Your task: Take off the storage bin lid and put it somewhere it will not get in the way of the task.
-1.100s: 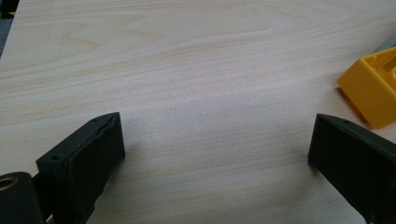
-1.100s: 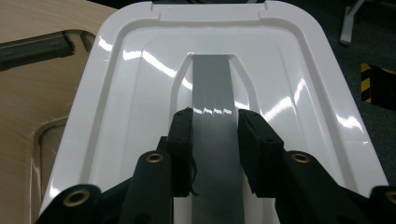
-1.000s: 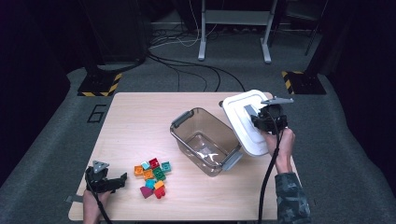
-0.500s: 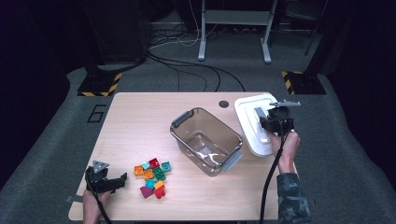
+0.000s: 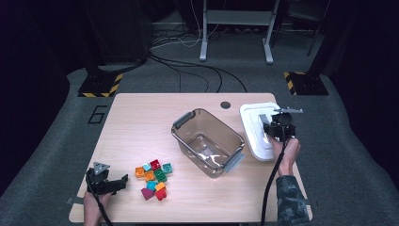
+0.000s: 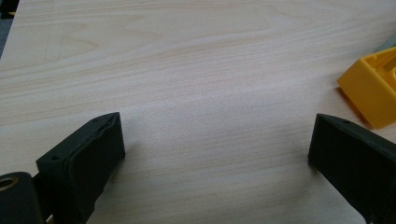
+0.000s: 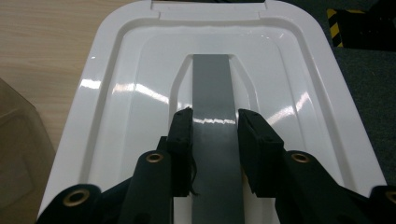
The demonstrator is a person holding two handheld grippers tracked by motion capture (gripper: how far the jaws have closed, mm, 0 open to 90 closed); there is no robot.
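Note:
A white lid (image 5: 253,134) with a grey handle strip (image 7: 212,88) lies flat at the table's right edge, beside the clear plastic bin (image 5: 182,123). My right gripper (image 5: 275,128) is shut on that handle, one pad on each side of the strip (image 7: 214,116). Whether the lid rests on the wood or hovers just above it I cannot tell. The bin stands empty at mid table. A cluster of coloured toy blocks (image 5: 154,174) sits at the front left. My left gripper (image 5: 123,180) lies left of the blocks, its jaws wide open (image 6: 215,140) over bare wood, with a yellow block (image 6: 373,86) to one side.
The light wooden table (image 5: 141,122) has a small dark round hole (image 5: 225,105) near its far edge. Grey carpet, cables and stand legs lie beyond the table. The lid slightly overhangs the right edge.
The right gripper has carried the lid to the right and down, away from the bin's rim to the table's right edge. The left gripper has stayed still.

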